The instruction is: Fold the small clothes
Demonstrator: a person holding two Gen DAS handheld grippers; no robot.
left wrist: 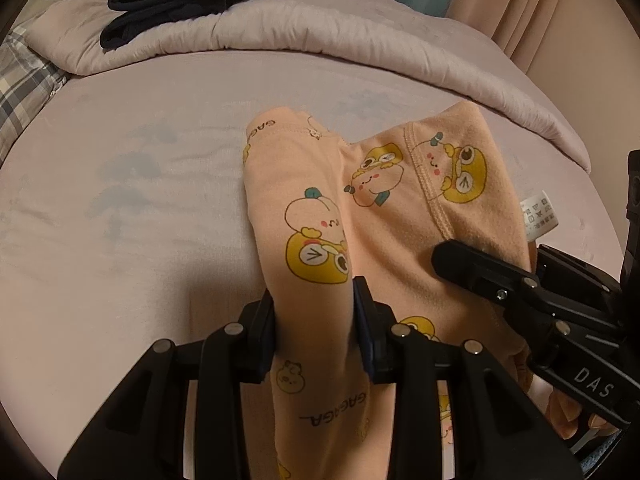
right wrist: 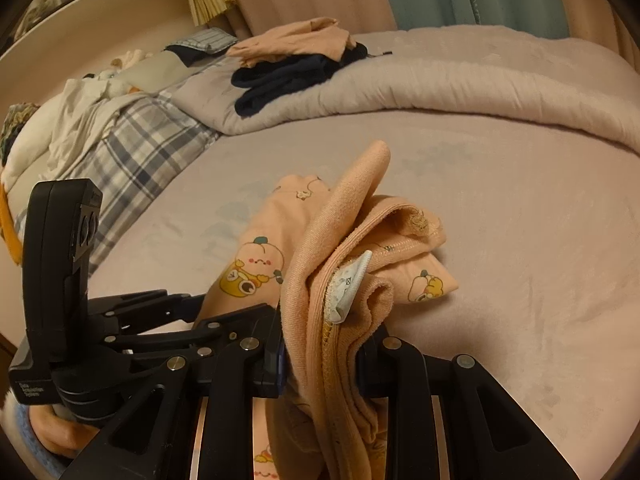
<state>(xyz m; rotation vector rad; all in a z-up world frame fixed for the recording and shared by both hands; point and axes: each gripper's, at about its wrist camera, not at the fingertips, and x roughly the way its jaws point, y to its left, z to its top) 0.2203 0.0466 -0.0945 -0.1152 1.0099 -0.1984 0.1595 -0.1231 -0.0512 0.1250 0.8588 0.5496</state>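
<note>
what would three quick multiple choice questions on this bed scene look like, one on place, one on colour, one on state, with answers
1. Where does the dark folded clothing lie?
A. on the rolled quilt at the far side of the bed
B. under the left gripper
C. on the floor

2. What colour is the garment with the cartoon prints?
A. dark blue
B. peach
C. green

3. What is the left gripper doing?
A. hanging open above the bare sheet
B. shut on the garment
C. shut on a pillow

Answers:
1 A, it sits on the quilt beyond the sheet.
2 B, peach cloth with yellow figures.
3 B, cloth is pinched between both its pads; the right gripper clamps the same garment.
</note>
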